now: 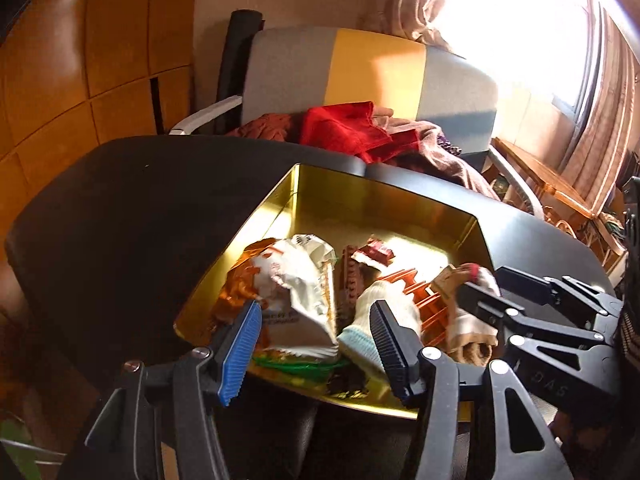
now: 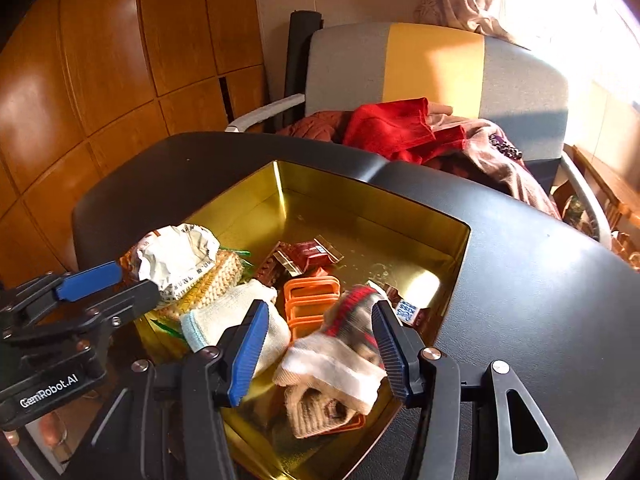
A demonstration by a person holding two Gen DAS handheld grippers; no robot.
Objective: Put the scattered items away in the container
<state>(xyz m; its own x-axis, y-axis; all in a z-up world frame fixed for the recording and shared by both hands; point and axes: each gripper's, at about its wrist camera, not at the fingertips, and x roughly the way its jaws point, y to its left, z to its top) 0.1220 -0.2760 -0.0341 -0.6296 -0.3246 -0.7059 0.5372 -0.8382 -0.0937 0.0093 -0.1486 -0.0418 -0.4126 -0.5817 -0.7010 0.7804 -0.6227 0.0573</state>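
A gold tin [image 1: 360, 196] [image 2: 360, 208] sits on the black table and holds several items: a crumpled white snack bag [image 1: 296, 292] [image 2: 176, 256], a white glove [image 1: 384, 300] [image 2: 240, 312], an orange plastic rack [image 1: 424, 304] [image 2: 312, 300], brown candy wrappers [image 1: 372, 256] [image 2: 312, 256] and a beige and red sock [image 1: 472, 320] [image 2: 344, 356]. My left gripper [image 1: 316, 344] [image 2: 116, 284] is open and empty above the tin's near left side. My right gripper [image 2: 320, 344] [image 1: 504, 292] is open; the sock lies blurred between its fingers, inside the tin.
The black table [image 1: 120, 208] [image 2: 540, 280] surrounds the tin. Behind it stands a grey and yellow armchair [image 1: 360, 64] [image 2: 432, 60] piled with red and brown clothes [image 1: 352, 128] [image 2: 400, 128]. Wooden panels [image 1: 80, 60] are on the left, and a bright curtained window [image 1: 540, 20] is on the right.
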